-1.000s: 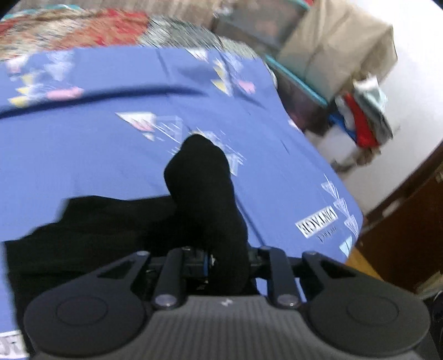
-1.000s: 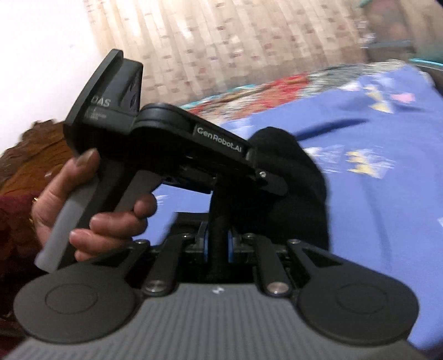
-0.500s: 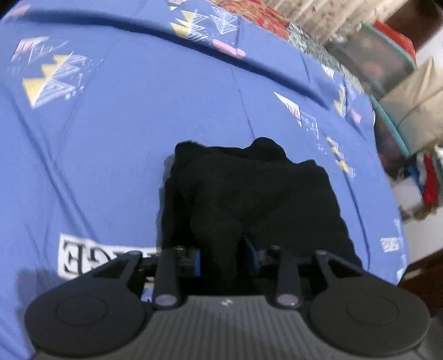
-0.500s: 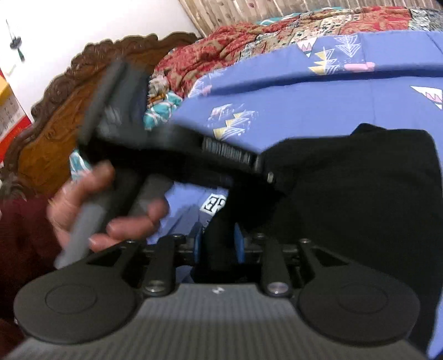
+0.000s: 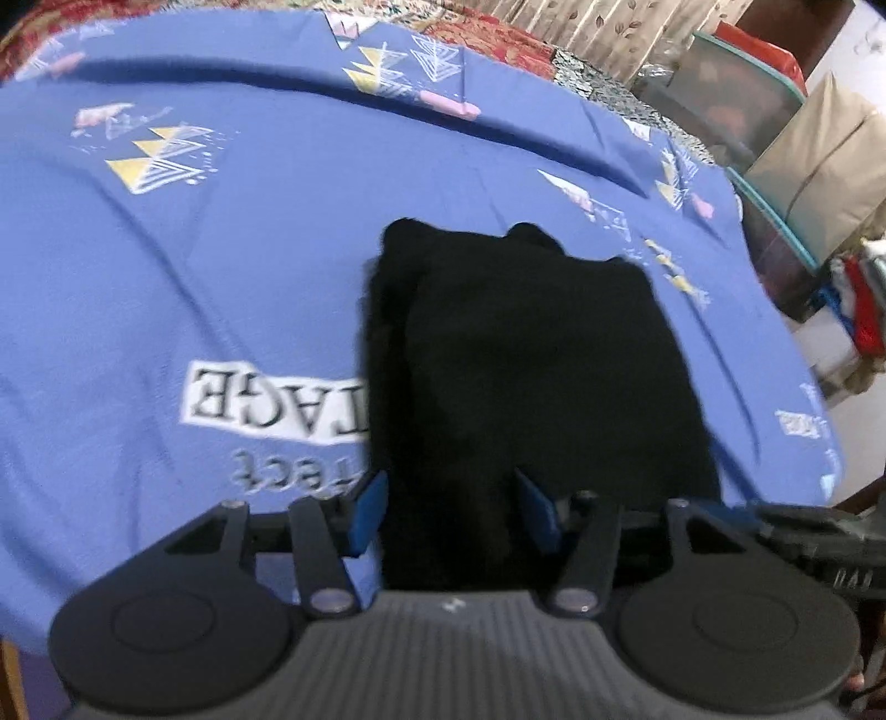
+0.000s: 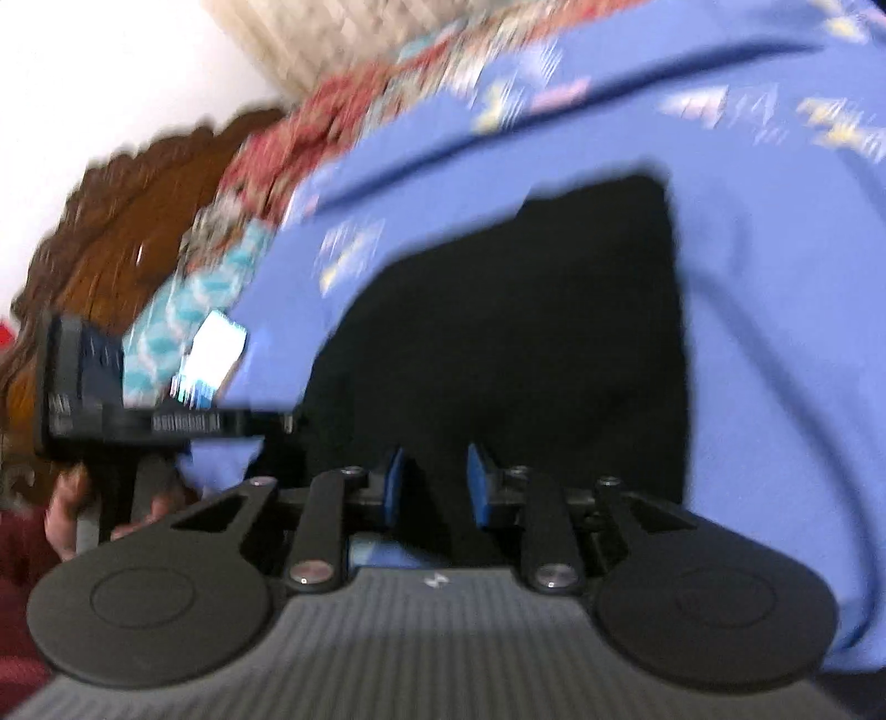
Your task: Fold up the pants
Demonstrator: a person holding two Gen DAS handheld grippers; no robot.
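Note:
The black pants [image 5: 526,354] lie folded in a compact rectangle on the blue bedsheet [image 5: 249,249]. My left gripper [image 5: 451,512] is open, its blue pads [image 5: 368,512] spread to either side of the pants' near edge. In the right wrist view the pants [image 6: 498,332] lie flat on the sheet [image 6: 775,332]. My right gripper [image 6: 434,487] is open at the near edge, with black cloth between its blue pads [image 6: 477,482]. The left gripper's body [image 6: 111,410] and the hand holding it show at the left. This view is blurred.
The sheet has a printed label [image 5: 266,404] left of the pants. A patterned quilt [image 5: 498,33] lies at the far side. Storage boxes [image 5: 747,122] and a clothes pile [image 5: 858,299] stand off the right edge. A carved wooden headboard [image 6: 111,238] is at the left.
Both grippers lowered the lifted pants onto the sheet and opened their jaws. The pants went from hanging in the jaws to lying flat and folded.

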